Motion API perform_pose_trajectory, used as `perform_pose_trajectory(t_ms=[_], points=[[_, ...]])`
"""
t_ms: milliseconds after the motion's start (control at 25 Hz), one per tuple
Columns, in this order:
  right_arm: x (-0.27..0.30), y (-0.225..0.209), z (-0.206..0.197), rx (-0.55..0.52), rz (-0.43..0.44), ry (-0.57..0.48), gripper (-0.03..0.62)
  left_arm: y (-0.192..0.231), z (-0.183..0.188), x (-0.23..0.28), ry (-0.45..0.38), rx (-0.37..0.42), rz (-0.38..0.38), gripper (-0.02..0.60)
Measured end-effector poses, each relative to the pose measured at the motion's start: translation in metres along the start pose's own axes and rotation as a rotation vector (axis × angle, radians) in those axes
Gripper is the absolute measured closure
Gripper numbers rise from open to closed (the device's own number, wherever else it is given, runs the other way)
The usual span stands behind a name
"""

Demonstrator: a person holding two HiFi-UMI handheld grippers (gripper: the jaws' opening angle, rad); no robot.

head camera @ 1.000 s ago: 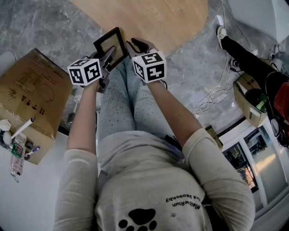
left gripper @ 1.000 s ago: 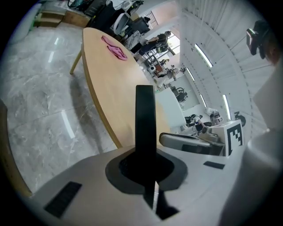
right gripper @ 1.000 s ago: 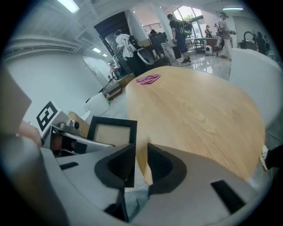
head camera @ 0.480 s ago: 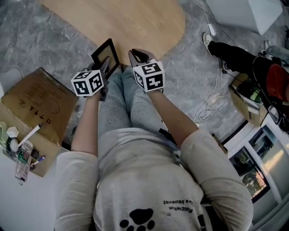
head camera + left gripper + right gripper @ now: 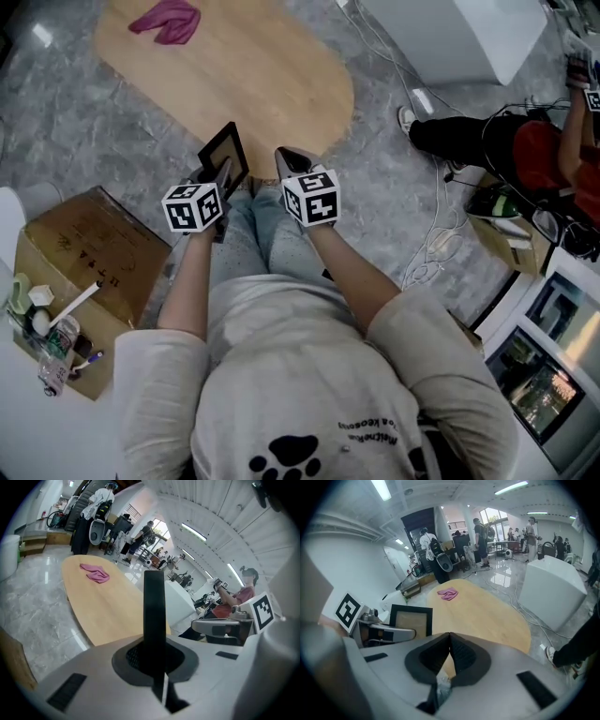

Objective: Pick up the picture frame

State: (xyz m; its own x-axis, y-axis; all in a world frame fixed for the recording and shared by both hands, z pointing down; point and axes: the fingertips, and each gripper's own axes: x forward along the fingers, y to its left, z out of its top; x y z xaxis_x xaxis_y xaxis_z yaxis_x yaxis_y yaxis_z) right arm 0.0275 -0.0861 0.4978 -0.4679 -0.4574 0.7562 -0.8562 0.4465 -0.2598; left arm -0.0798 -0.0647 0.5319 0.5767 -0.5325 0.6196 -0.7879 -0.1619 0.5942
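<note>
The picture frame, black-edged with a tan inside, hangs in the air above the person's knees, just off the near end of the wooden table. My left gripper is shut on its lower edge. In the left gripper view the frame stands edge-on as a black bar rising from between the pads. My right gripper is beside the frame on the right, apart from it, shut with nothing in it. The right gripper view shows its pads pressed together, and the frame to the left.
The oval wooden table lies ahead with a pink cloth at its far end. A cardboard box is on the left, a white cabinet at the back right. Cables and a person's leg lie to the right.
Both grippers have risen, the left one carrying the frame up with it. The right gripper's jaws have closed on nothing beside the frame.
</note>
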Motion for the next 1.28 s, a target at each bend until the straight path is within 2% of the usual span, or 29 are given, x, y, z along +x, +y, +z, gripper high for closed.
perform_pose_trajectory(t_ms=[280,600,920,1120,1280], points=[[-0.048,-0.004,0.035,-0.003,-0.044,-0.087,0.585,-0.034,0.035,-0.019,-0.062,0.079,0.009,0.564],[-0.094,-0.003,0.069,0.003,-0.058,-0.214,0.585,-0.07,0.063,-0.038,-0.12,0.159,0.023,0.565],[-0.132,0.01,0.104,-0.01,-0.059,-0.354,0.585,-0.098,0.098,-0.069,-0.226,0.245,0.051,0.565],[-0.153,0.019,0.134,-0.053,-0.052,-0.448,0.585,-0.125,0.131,-0.083,-0.317,0.336,0.045,0.564],[-0.176,0.017,0.155,-0.086,-0.051,-0.52,0.585,-0.16,0.156,-0.096,-0.395,0.438,0.035,0.564]])
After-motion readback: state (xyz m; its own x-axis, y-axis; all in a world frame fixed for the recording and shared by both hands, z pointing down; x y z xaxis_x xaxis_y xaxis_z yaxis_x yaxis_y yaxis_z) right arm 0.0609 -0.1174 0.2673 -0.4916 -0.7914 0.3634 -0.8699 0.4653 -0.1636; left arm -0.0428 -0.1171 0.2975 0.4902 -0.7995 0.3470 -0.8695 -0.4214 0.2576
